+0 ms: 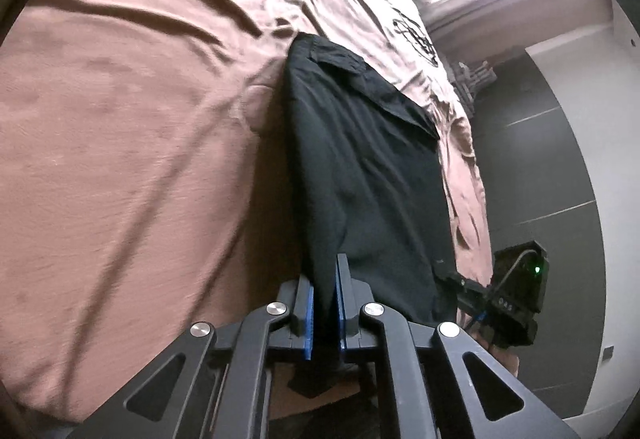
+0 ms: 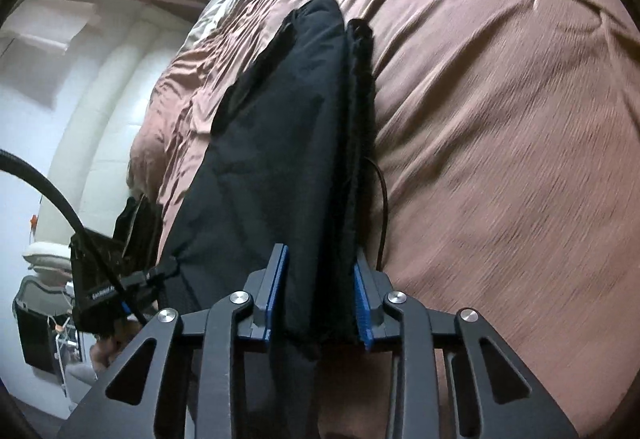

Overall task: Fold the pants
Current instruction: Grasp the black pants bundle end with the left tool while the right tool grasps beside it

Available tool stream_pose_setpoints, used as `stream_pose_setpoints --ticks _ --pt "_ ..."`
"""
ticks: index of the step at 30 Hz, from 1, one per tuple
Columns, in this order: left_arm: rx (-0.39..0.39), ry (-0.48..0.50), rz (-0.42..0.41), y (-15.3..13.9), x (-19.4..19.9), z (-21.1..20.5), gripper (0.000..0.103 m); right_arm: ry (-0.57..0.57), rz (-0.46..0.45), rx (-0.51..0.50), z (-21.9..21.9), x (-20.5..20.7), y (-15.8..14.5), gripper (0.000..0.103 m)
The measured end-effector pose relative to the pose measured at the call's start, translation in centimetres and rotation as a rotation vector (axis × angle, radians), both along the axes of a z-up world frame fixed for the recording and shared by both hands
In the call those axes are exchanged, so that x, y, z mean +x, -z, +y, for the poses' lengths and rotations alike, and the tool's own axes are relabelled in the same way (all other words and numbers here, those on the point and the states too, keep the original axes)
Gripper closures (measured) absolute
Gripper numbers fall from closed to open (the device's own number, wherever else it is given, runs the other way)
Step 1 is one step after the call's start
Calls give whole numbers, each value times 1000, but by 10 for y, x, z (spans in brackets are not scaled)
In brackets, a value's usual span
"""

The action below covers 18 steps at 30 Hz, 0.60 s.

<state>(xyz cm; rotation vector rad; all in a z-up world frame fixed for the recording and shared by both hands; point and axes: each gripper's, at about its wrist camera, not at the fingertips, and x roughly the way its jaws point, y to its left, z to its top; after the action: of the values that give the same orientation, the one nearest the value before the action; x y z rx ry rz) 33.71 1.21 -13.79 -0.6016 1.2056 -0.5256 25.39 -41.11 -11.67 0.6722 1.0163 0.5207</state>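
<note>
Both grippers are clamped on the black pants [image 1: 360,167], each at one near corner of the same end of the garment. Left gripper [image 1: 325,303] has its blue pads [image 1: 308,313] drawn almost together, with only a thin fold of the dark cloth pinched between them. Right gripper [image 2: 318,297] bites a much thicker bunch: several layers fill the gap between its pads [image 2: 362,303], and both pads press against the fabric.

From that held end the pants stretch away over the bed [image 1: 120,143], close to its side edge, where the brown cover [image 2: 500,119] drops towards the dark floor [image 1: 552,159]. Their far end lies down on the cover; the near end looks lifted off it, though the blur makes that hard to be sure of. A flap or pocket [image 1: 340,63] shows near the far end in the left wrist view. In the right wrist view a thin cord [image 2: 382,207] hangs beside the bundled edge. Each camera catches the other gripper at the cloth's opposite corner, with a cable [image 2: 48,183] running to the left one.
</note>
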Motion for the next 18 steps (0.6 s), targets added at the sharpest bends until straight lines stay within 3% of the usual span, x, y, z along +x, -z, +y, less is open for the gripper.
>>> stream_pose_setpoints --ticks 12,14,15,17,18 --pt "66 -5 38 3 -9 36 92 -48 13 71 26 -15 18 76" --pt "88 -3 46 6 -1 34 84 -52 -6 37 20 -13 16 72" --pt "100 -2 46 7 1 35 72 -57 -15 25 19 -12 13 70" --pt "112 -7 34 8 5 36 56 -59 -61 11 16 -8 5 50" --pt "111 -10 27 8 6 38 55 -50 -74 15 12 -4 2 45"
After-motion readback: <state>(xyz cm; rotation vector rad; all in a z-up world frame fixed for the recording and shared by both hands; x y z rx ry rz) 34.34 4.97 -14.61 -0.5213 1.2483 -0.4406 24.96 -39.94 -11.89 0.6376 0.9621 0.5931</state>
